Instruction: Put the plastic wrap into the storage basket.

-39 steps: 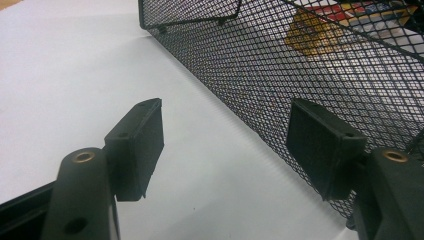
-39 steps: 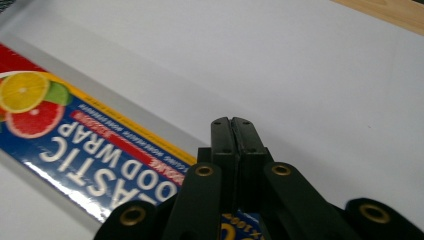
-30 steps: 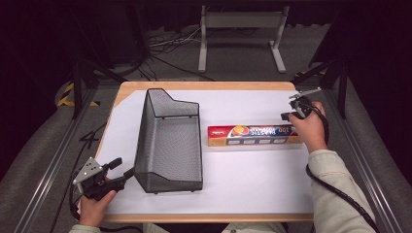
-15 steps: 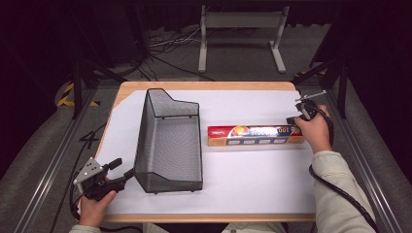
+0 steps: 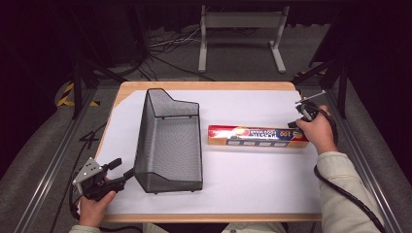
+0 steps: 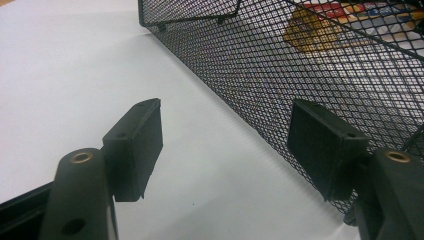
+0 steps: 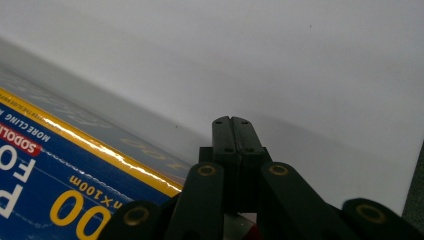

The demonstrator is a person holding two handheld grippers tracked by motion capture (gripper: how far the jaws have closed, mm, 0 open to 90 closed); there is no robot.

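Looking down from the high view, the mesh basket [image 5: 170, 141] stands at the sheet's centre-left, the left gripper [image 5: 109, 172] near its seven o'clock corner; the cling-film box [image 5: 257, 136] lies at three o'clock under the right gripper [image 5: 299, 119]. Along the left gripper view, the jaws are spread and have just been opening, the basket wall [image 6: 310, 75] beside one pad, unpinched. Right gripper view: jaws pressed together, empty, beside the box [image 7: 60, 180]. Steady the basket before moving the box.
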